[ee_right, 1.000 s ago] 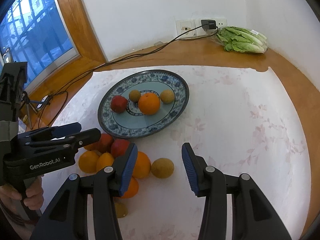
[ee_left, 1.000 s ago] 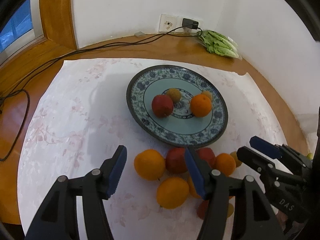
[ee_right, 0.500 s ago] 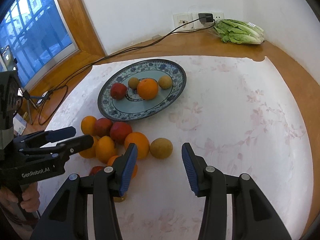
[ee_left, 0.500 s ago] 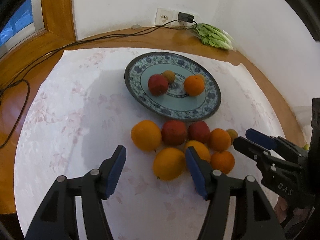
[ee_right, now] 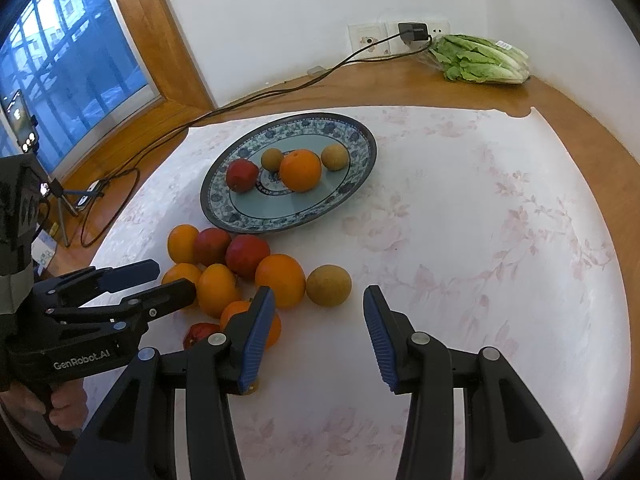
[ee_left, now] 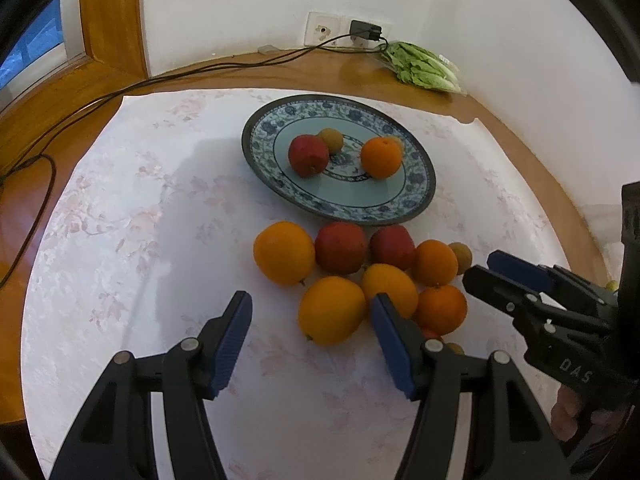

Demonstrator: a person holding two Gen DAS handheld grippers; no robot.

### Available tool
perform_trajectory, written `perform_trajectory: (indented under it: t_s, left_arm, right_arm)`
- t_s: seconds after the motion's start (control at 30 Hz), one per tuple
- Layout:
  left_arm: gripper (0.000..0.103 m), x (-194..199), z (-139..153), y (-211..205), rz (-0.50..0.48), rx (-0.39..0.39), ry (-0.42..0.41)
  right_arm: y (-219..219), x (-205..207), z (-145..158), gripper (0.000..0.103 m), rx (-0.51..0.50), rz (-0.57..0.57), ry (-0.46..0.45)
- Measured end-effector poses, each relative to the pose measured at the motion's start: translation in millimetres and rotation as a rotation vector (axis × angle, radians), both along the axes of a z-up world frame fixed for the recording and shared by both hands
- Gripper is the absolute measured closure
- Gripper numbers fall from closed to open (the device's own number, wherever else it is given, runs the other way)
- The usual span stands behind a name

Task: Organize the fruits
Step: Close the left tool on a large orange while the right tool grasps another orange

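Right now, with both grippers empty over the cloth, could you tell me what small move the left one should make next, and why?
Probably ease the left gripper forward and down around the nearest orange. Its jaws stand open and empty, that orange lies loose on the cloth right ahead between them, and the plate has room.

A bagged lettuce [ee_right: 482,60] lay on the wooden tabletop [ee_right: 400,88] at one o'clock, beside a wall socket [ee_right: 368,40] whose black cable [ee_right: 256,98] trailed toward nine o'clock.
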State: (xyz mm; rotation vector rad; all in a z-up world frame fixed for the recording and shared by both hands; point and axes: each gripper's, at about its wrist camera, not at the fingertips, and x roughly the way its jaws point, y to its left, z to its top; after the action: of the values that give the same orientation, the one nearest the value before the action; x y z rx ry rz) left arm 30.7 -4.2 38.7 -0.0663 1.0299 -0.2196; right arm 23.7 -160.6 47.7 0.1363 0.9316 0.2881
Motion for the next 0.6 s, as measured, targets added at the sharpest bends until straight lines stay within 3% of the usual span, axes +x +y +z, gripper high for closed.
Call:
perform_trajectory:
  t_s: [0.03,0.1,0.17,0.6]
  left_arm:
    - [0.040,-0.5,-0.4,0.6,-0.002,-0.007,0.000]
    - [0.053,-1.2,-1.5,2.5,-0.004,-0.030,0.004]
    - [0.060,-0.9,-4.4,4.3,-0.014,-0.075,0.026]
    - [0.066,-2.3,-6.9,3.3,-0.029,-0.085,0.007]
  right_arm:
    - [-0.1,-0.5,-0.3,0.056,0.002,0.001,0.002]
    - [-0.3,-1.5,-0.9,0.056,0.004,0.002,0.007]
    - [-0.8,-2.7,-1.2,0.056,0.010,0.001,0.012]
    - [0.2,-5.3,-0.9,0.056,0.011,-0.007,0.014]
